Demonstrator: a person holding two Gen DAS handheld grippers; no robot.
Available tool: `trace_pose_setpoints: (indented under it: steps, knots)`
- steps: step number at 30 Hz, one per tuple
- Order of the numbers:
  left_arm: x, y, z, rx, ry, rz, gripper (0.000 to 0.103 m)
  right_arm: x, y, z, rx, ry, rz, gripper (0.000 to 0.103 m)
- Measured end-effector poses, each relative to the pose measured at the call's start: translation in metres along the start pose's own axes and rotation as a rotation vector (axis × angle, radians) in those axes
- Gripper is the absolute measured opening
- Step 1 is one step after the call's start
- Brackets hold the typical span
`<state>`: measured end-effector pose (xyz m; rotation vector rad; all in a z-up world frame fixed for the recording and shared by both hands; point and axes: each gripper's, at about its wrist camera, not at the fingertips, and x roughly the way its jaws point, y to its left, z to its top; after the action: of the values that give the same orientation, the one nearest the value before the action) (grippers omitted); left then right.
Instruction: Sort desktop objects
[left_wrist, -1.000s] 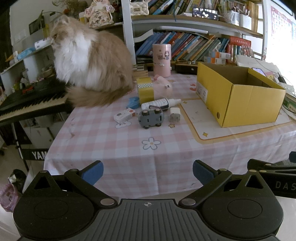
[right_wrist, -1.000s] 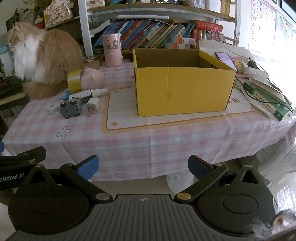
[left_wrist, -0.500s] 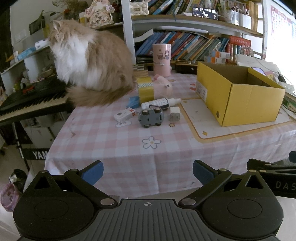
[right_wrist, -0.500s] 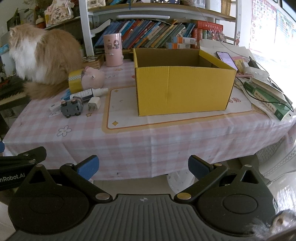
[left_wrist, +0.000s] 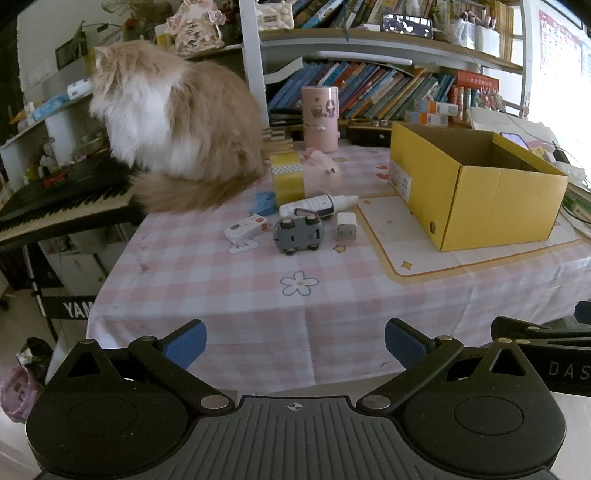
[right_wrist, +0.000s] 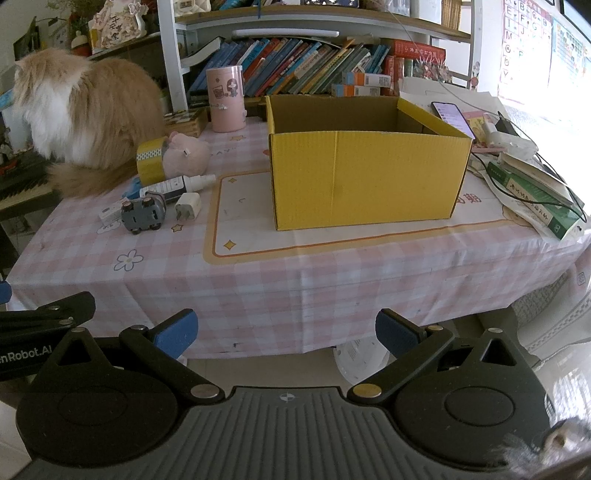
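An open yellow cardboard box (left_wrist: 476, 192) (right_wrist: 365, 173) stands on the pink checked tablecloth (left_wrist: 258, 280). Left of it lie a grey toy car (left_wrist: 297, 235) (right_wrist: 143, 215), a white charger plug (left_wrist: 346, 226) (right_wrist: 187, 206), a white bottle (left_wrist: 317, 206) (right_wrist: 177, 184), a small white and red box (left_wrist: 245, 229), a blue item (left_wrist: 263, 204), a yellow tape roll (left_wrist: 287, 177) (right_wrist: 149, 162) and a pink plush pig (left_wrist: 320, 167) (right_wrist: 186, 154). My left gripper (left_wrist: 295, 343) and right gripper (right_wrist: 286, 332) are open and empty, in front of the table's near edge.
A fluffy cat (left_wrist: 173, 129) (right_wrist: 85, 114) sits at the table's far left corner beside a keyboard (left_wrist: 62, 199). A pink cylinder (left_wrist: 320, 118) stands at the back before the bookshelf (left_wrist: 369, 88). Books, cables and a phone (right_wrist: 452, 118) lie right of the box.
The cat has turned its head further to the left. Both grippers have stayed almost still and open.
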<state>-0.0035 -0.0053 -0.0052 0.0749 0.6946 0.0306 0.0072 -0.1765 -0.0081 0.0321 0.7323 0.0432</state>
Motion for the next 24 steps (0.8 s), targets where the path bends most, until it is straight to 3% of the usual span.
trace_pose_setpoints:
  steps: [24]
  knots:
    - [0.0007, 0.0051, 0.0051, -0.015, -0.003, 0.002, 0.103, 0.0013, 0.0061, 0.0021, -0.005, 0.005, 0.018, 0.103]
